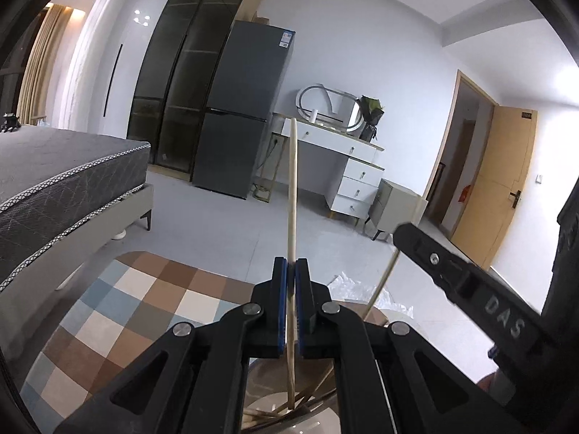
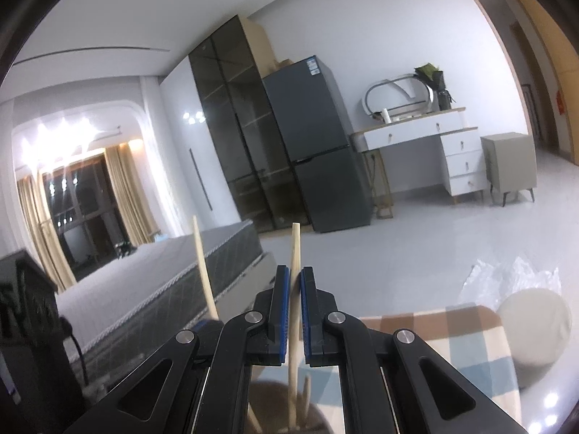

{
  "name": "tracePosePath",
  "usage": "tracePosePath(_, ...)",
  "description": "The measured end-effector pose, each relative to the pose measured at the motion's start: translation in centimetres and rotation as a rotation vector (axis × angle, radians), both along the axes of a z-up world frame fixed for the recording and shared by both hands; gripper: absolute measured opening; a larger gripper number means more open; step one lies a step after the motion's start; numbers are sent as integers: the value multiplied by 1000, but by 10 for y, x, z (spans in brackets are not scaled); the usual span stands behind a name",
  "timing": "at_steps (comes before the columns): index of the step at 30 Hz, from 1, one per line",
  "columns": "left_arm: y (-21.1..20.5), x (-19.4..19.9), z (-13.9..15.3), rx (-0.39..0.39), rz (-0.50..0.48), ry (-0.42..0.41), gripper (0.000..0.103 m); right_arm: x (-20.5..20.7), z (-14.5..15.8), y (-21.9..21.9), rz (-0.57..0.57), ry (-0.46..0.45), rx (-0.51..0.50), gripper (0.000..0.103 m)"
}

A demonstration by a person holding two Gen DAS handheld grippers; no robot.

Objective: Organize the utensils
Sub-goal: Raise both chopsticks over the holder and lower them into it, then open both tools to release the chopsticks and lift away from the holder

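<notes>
The left gripper (image 1: 291, 267) pinches one upright chopstick (image 1: 293, 188), the right gripper (image 2: 295, 276) another (image 2: 295, 253), both above a container (image 1: 289, 408) of chopsticks; open floor (image 1: 224, 224) lies beyond.

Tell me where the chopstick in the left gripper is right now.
In the left wrist view the chopstick stands nearly upright at centre, pinched between the left gripper pads, its lower end among other sticks in the holder below.

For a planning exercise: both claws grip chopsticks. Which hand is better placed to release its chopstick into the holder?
Left, probably: the left claw has its chopstick tip already among sticks inside the holder.
</notes>
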State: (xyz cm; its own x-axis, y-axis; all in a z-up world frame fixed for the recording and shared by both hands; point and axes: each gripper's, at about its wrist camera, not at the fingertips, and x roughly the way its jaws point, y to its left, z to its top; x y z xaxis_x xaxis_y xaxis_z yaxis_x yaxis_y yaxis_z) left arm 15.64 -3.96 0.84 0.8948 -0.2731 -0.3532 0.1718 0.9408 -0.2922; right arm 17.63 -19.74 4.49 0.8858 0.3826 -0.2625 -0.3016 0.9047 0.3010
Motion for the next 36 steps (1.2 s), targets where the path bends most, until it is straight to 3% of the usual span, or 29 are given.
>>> tracePosePath(9,-7,-15,6,22,-90,48,0,-9,-6,-10,43,46,-24,5)
tracePosePath(18,-14,-27,3,96,-138,82,0,-9,-11,-15,59,90,-28,5)
tracePosePath(28,-17,-26,2,127,-264,203,1,-6,-16,-12,120,168,-65,5)
tracePosePath(32,-14,-34,7,145,-255,235,2,-5,-21,-8,153,232,-91,8)
tracePosePath(33,-11,-36,11,137,-242,242,3,-6,-22,-8,151,240,-98,8)
tracePosePath(36,-2,-46,22,113,-224,246,24,-16,-22,-10,145,267,-99,8)
